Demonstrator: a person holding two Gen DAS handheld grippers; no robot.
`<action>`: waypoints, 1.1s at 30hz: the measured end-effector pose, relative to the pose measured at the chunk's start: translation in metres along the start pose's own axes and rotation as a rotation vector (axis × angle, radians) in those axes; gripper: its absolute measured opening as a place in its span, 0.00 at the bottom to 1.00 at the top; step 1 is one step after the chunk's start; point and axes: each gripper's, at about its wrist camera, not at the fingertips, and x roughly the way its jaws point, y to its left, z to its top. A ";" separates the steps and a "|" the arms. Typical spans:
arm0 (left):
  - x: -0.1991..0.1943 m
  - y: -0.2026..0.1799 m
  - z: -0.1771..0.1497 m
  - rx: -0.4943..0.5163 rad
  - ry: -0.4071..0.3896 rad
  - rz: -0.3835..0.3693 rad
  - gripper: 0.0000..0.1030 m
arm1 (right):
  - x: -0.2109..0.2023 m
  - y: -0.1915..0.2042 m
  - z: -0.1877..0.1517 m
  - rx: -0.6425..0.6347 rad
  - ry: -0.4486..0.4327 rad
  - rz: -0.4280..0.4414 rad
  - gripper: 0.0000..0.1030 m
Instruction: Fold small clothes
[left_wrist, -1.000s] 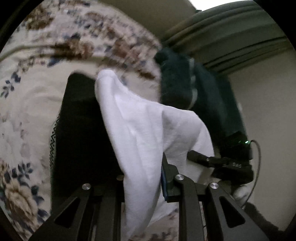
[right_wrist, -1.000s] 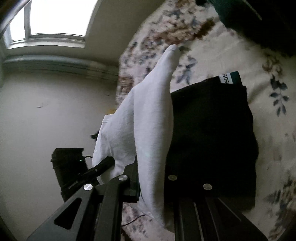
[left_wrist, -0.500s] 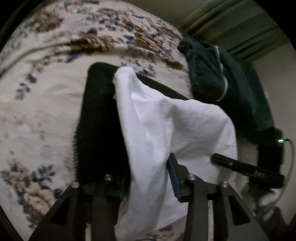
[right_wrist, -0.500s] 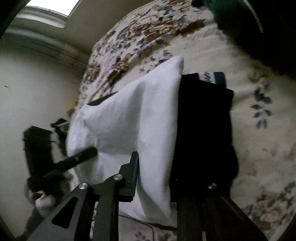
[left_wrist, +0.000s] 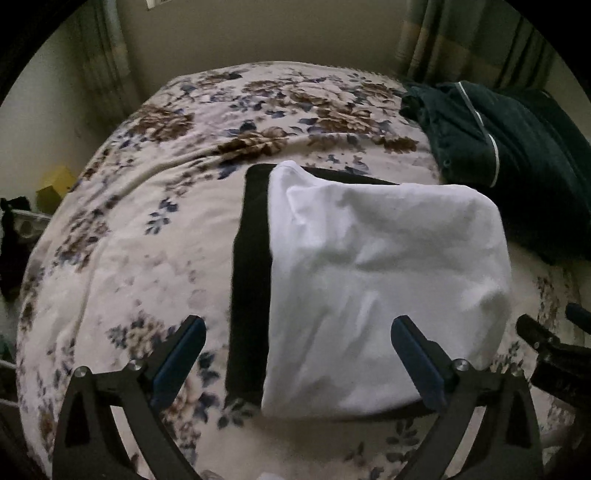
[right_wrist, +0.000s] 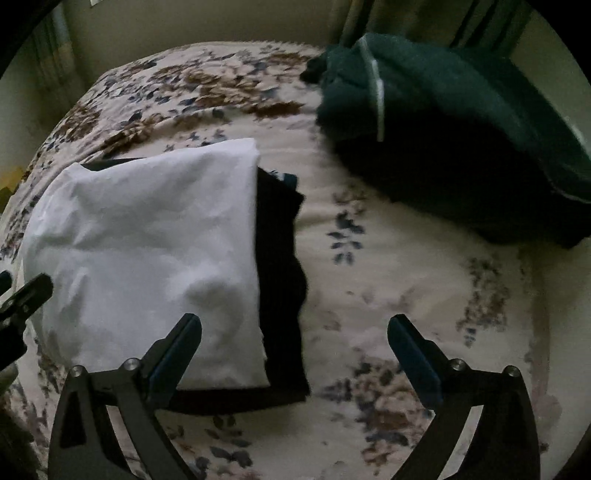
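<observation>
Left tool (left_wrist: 297, 341) spread, yellow box (left_wrist: 55, 184) visible only here

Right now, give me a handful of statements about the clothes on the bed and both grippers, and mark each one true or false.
1. The white garment lies on top of the black garment. True.
2. The left gripper is clamped on the white garment. False: its jaws are open and hold nothing.
3. The right gripper is open. True.
4. The dark green garment lies on the white one. False: it sits apart on the floral bedspread.
5. The black garment is fully hidden. False: a strip shows beside the white one.
</observation>
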 end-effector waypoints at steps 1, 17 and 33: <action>-0.009 -0.001 -0.003 0.001 -0.008 0.014 1.00 | -0.007 -0.003 -0.004 0.005 -0.007 -0.006 0.99; -0.231 -0.024 -0.064 0.040 -0.139 0.045 1.00 | -0.250 -0.058 -0.094 0.043 -0.206 0.000 0.99; -0.435 -0.026 -0.141 0.037 -0.310 0.042 1.00 | -0.495 -0.106 -0.225 0.068 -0.393 0.048 0.99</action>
